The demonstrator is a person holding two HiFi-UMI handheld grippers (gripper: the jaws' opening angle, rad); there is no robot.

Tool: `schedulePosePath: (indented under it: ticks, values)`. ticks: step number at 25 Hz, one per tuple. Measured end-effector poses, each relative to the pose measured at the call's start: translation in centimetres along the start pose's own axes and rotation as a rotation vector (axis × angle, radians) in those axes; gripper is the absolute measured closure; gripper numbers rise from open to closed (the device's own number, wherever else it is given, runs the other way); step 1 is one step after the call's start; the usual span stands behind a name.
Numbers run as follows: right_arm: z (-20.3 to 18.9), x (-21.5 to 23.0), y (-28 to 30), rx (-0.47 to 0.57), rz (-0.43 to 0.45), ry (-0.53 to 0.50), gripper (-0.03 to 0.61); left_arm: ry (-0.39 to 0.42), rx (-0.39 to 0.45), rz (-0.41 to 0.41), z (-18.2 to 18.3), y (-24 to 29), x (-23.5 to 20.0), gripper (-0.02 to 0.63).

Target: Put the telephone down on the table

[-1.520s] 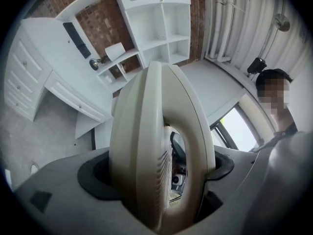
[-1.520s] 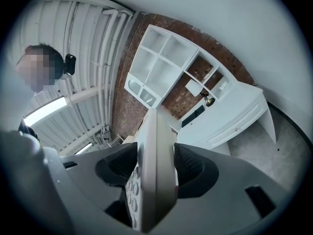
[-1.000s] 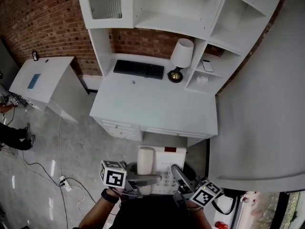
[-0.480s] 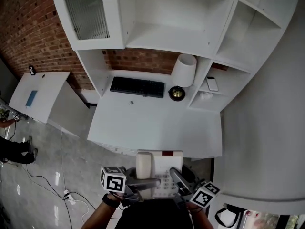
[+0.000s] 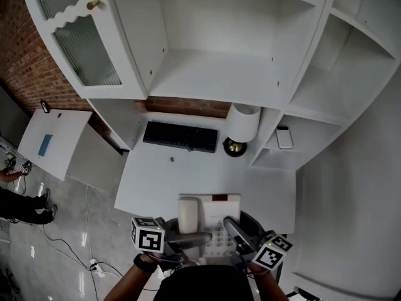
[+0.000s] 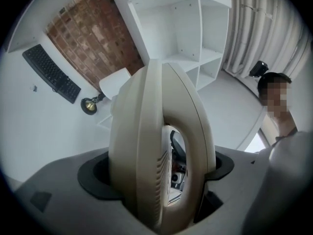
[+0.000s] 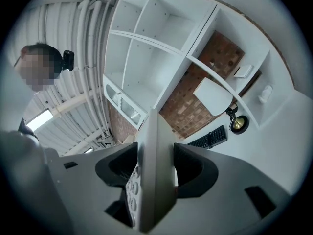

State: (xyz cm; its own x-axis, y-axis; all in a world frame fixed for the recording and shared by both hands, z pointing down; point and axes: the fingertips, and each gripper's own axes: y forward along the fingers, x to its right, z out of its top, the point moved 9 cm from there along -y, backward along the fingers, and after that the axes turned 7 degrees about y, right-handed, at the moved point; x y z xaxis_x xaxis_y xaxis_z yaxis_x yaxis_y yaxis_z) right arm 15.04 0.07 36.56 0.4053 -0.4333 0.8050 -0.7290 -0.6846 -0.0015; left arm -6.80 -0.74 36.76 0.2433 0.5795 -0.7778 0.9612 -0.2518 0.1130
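telephone cream plastic | left gripper clamps rounded handset | right gripper clamps telephone's flat edge

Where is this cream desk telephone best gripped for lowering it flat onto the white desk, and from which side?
By its two opposite side edges, from the person's side. The cream desk telephone is wide and flat: the left tool is shut across the edge carrying the handset, the right tool on the base's thin right edge, which should keep it level.
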Motion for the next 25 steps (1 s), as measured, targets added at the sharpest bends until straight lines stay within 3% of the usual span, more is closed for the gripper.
schedulePosePath:
  ticks: [6,15,25]
  values:
    - [3.6,1.5,3.0,-0.025,0.034,-0.005,0.357,0.01,0.018,0.032,3.8,1.1,-1.5,0.135]
    - [4.8,2.0,6.2,-0.028,0.011,-0.028,0.357,0.02,0.011,0.033,6.6,0.5,-3.9,0.135]
    - [3.1,1.5,9.7,0.014,-0.068,-0.04,0.357,-0.001,0.008,-0.085,7.9,-1.8,-8.1,0.133]
